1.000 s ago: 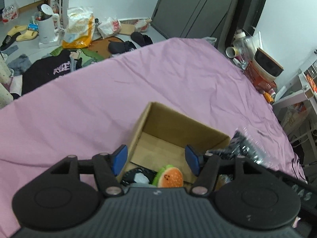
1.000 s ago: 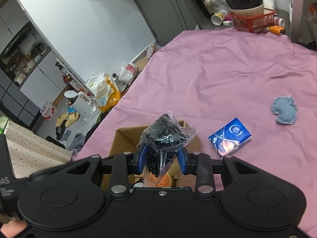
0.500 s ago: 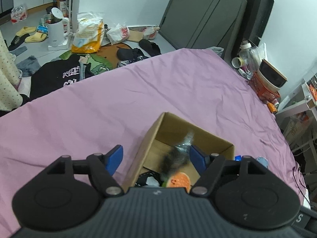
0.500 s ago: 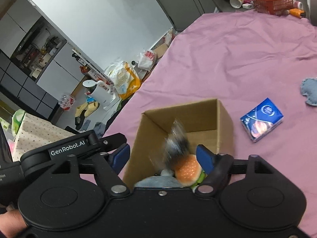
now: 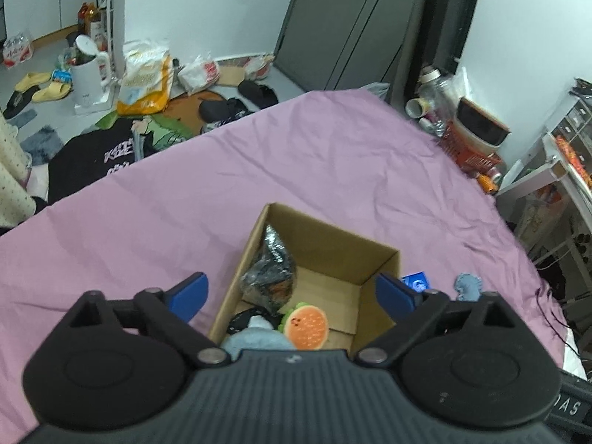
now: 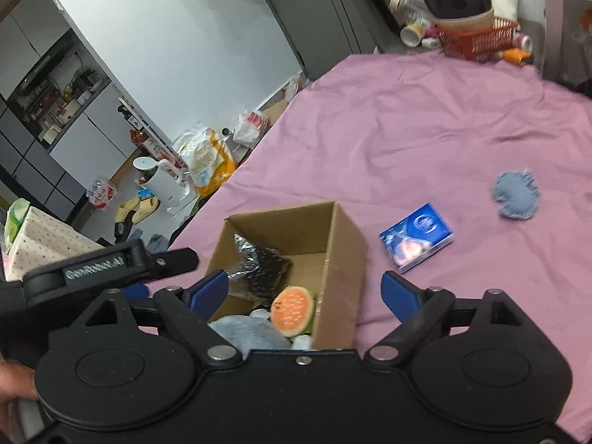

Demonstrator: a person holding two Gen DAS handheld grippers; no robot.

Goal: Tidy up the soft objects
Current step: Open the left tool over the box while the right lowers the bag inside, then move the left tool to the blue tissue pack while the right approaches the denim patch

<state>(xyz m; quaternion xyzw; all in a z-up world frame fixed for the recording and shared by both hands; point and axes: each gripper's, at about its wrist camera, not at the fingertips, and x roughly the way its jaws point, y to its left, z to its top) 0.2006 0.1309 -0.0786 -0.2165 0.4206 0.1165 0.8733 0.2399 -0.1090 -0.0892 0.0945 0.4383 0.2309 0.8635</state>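
Observation:
An open cardboard box (image 5: 355, 255) (image 6: 344, 244) sits on the purple bedsheet (image 5: 259, 170). Inside lie a clear bag of black pieces (image 5: 270, 270) (image 6: 259, 270), a burger plush (image 5: 307, 325) (image 6: 292, 310) and a grey-blue soft item (image 5: 255, 340) (image 6: 248, 331). My left gripper (image 5: 292, 292) is open and empty, above the box's near end. My right gripper (image 6: 303, 292) is open and empty, above the box's near right side. A blue tissue pack (image 6: 416, 236) (image 5: 416, 283) and a grey-blue cloth pad (image 6: 516, 194) (image 5: 468, 286) lie on the sheet right of the box.
The left gripper's body (image 6: 111, 262) shows at the left in the right wrist view. A red basket with bowls and bottles (image 6: 477, 37) stands past the bed's far edge. Clothes, bags, a kettle (image 5: 88, 77) and slippers lie on the floor to the left.
My right gripper opened and let go of the bag of black pieces, which dropped into the box. Both grippers rose and drew back from the box.

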